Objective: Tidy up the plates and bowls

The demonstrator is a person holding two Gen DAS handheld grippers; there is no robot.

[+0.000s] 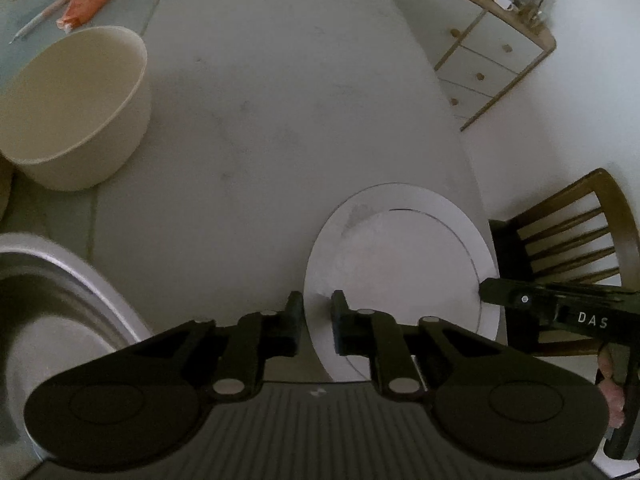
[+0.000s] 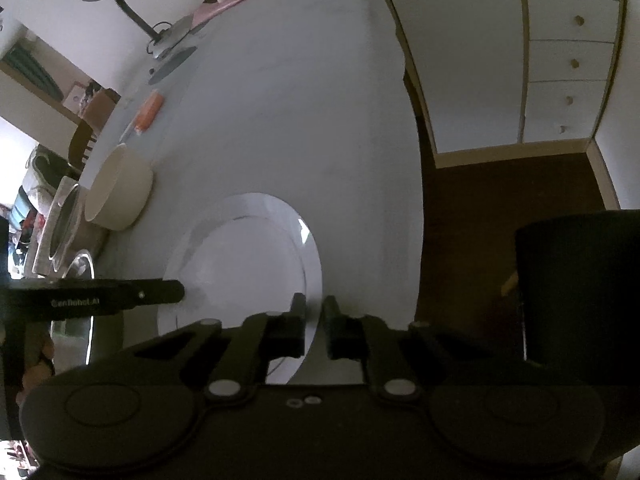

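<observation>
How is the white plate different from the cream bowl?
The plate is flat and shallow; the bowl is deep with tall sides. The plate is bright white with a thin ring line; the bowl is plain cream. The left tool and right tool each pinch the plate's rim, while nothing touches the bowl. Both are round, empty, and on the same table.

White table [image 1: 280,80]; plate [image 1: 400,248], cream bowl [image 1: 76,108], orange packet [image 1: 84,4]
</observation>
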